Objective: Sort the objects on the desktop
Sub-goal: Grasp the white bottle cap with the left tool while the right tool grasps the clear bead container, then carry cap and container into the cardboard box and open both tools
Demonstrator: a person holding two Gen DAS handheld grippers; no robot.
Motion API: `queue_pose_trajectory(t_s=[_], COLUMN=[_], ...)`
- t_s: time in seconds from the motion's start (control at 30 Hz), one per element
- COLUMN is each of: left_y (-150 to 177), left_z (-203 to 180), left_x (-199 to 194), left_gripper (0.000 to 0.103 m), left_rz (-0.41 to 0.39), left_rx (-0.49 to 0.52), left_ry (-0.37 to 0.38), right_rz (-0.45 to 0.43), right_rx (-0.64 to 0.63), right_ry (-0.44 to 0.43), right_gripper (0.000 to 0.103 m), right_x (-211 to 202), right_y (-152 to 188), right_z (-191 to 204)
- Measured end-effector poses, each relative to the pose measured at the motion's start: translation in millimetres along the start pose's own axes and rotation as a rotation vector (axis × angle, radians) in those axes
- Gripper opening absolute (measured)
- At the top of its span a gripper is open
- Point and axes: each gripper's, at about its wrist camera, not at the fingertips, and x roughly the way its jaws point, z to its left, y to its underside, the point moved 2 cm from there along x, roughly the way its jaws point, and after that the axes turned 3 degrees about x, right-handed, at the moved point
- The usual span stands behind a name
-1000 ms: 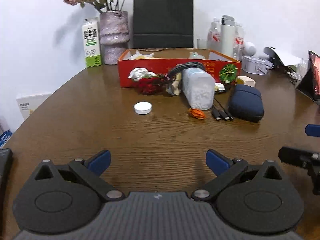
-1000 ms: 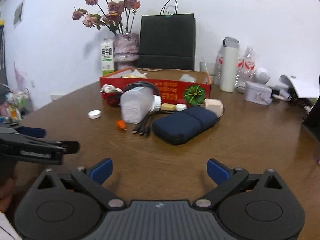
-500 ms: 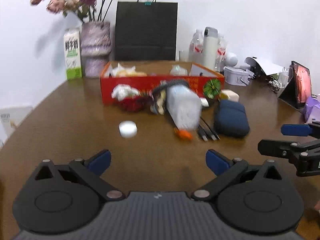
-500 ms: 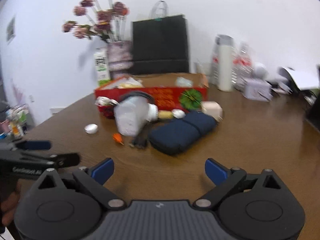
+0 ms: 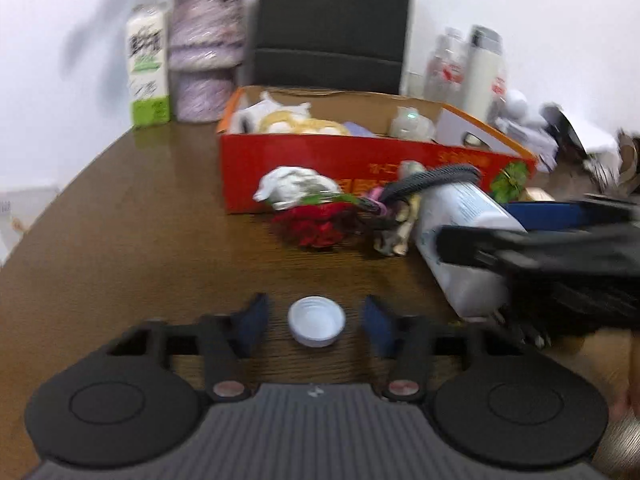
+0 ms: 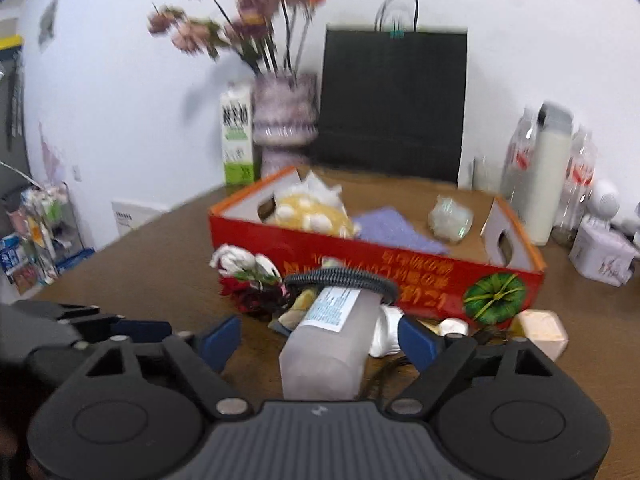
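A white bottle cap lies on the wooden table between the open fingers of my left gripper, with gaps on both sides. A translucent plastic bottle lies on its side between the open fingers of my right gripper; it also shows in the left wrist view. Behind them stands a red cardboard box holding several items; it also shows in the left wrist view. A red and white flower bundle lies in front of the box.
A black cable loop rests over the bottle. A beige block lies at the right. A milk carton, a flower vase, a black bag and white bottles stand at the back.
Both grippers moved forward toward the clutter. The left gripper now straddles the white cap with narrower fingers; the right now straddles the lying bottle.
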Motion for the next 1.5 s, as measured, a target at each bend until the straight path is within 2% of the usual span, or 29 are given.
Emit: queue_pose_trajectory(t_s=[0.03,0.07,0.1,0.17,0.23,0.33,0.4,0.47,0.57,0.67,0.77,0.83,0.9,0.93,1.0,1.03,1.07,1.1,1.13,1.17,1.23,1.33,1.4,1.5], left_y=[1,3,4,5,7,13,22,34,55,73,84,89,91,92,93,93,93,92,90,86,70,24,-16,-86], left_z=[-3,-5,-5,-5,-9,-19,-30,-46,-69,-81,-88,-87,-86,-86,-85,-85,-86,-86,-86,-83,-81,-75,-70,-62], left_x=[-2,-5,-8,-19,-39,-67,-81,-92,-105,-116,-121,-122,-125,-127,-127,-126,-125,-125,-125,-127,-137,-146,-138,-100], left_gripper=[0.029,0.029,0.029,0.029,0.029,0.029,0.029,0.029,0.029,0.029,0.030,0.031,0.042,0.045,0.047,0.047,0.042,0.030,0.029,0.029,0.029,0.029,0.029,0.029], left_rz=[0.001,0.002,0.004,-0.004,-0.034,-0.059,-0.044,-0.011,0.021,0.045,0.059,0.059,0.056,0.055,0.057,0.066,0.061,0.056,0.055,0.052,-0.004,-0.093,-0.139,-0.168], left_rx=[0.026,0.032,0.024,-0.010,-0.036,-0.078,-0.085,-0.041,0.054,0.069,0.077,0.079,0.076,0.073,0.071,0.074,0.081,0.088,0.076,0.042,0.005,-0.004,0.007,0.057], left_ry=[-0.001,0.007,0.022,0.040,0.050,0.093,0.119,0.130,0.080,0.091,0.101,0.070,0.064,0.065,0.068,0.064,0.062,0.059,0.061,0.067,0.082,0.137,0.163,0.124], right_rz=[0.029,0.051,0.067,0.086,0.096,0.053,0.036,0.027,0.036,0.066,0.086,0.080,0.066,0.065,0.072,0.082,0.095,0.111,0.123,0.126,0.126,0.045,-0.020,-0.099], right_rx=[0.010,0.011,0.011,0.046,0.037,-0.018,-0.020,-0.033,-0.057,-0.048,-0.028,-0.040,-0.041,-0.035,-0.016,0.002,0.016,0.027,0.027,0.032,0.061,0.073,0.054,-0.032], right_ry=[0.001,0.018,0.011,-0.065,-0.105,-0.046,-0.009,0.018,0.054,0.100,0.111,0.119,0.116,0.109,0.089,0.082,0.074,0.063,0.060,0.046,0.004,-0.046,-0.051,0.014], right_gripper=[0.049,0.043,0.043,0.041,0.041,0.041,0.040,0.041,0.041,0.041,0.042,0.043,0.047,0.054,0.056,0.055,0.052,0.043,0.043,0.043,0.042,0.042,0.042,0.042], right_x=[8,13,11,-4,-28,-75,-103,-126,-155,-174,-184,-187,-187,-185,-178,-172,-167,-161,-157,-155,-156,-166,-169,-151], right_y=[0,-1,-3,-13,-25,-26,-10,16,59,92,113,118,118,118,119,119,120,120,120,119,110,78,42,-14], right_z=[0,-1,-3,-16,-26,-40,-48,-50,-48,-49,-52,-51,-49,-49,-51,-53,-54,-55,-55,-55,-56,-59,-65,-73])
